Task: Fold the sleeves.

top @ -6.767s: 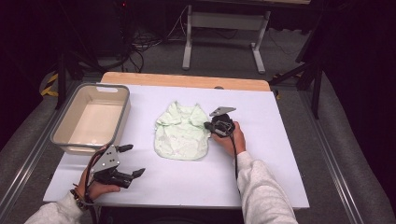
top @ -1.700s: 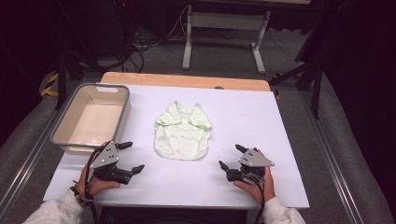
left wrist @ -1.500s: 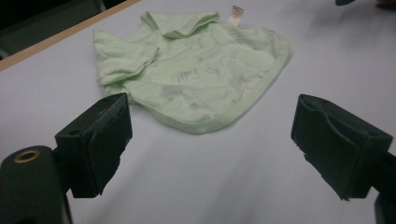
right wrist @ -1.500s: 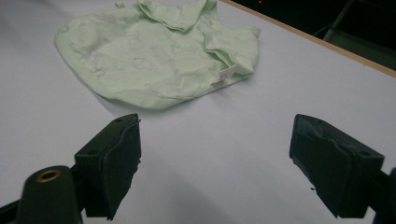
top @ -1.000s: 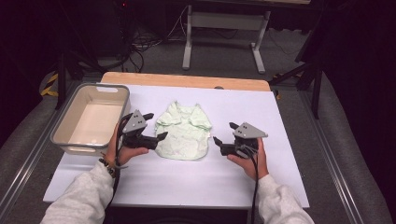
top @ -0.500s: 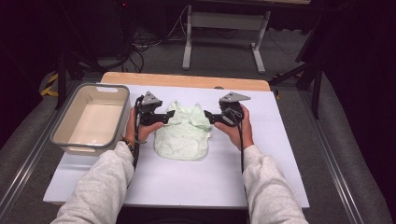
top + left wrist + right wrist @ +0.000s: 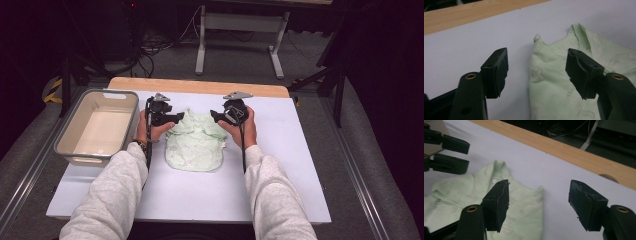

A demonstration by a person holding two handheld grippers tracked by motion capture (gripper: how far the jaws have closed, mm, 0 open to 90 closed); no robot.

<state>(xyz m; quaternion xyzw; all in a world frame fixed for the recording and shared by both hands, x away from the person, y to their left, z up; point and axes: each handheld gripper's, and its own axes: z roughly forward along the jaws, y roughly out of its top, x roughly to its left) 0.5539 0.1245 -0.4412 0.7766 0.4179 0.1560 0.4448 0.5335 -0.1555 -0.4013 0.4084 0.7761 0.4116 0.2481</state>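
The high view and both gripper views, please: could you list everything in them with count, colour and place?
Garment: one, pale green, flat at the table's middle, between the grippers.
Bin: one, grey-beige, empty, table's left edge.
Table cover: one, white, over the tabletop.
Wooden tabletop: one, light brown strip at the far edge.
Metal stand: one, grey, on the floor beyond the table.
Left gripper: one, black, jaws open astride the garment's left top corner.
Right gripper: one, black, jaws open astride its right top corner.
Sleeves: two, light grey, bottom.
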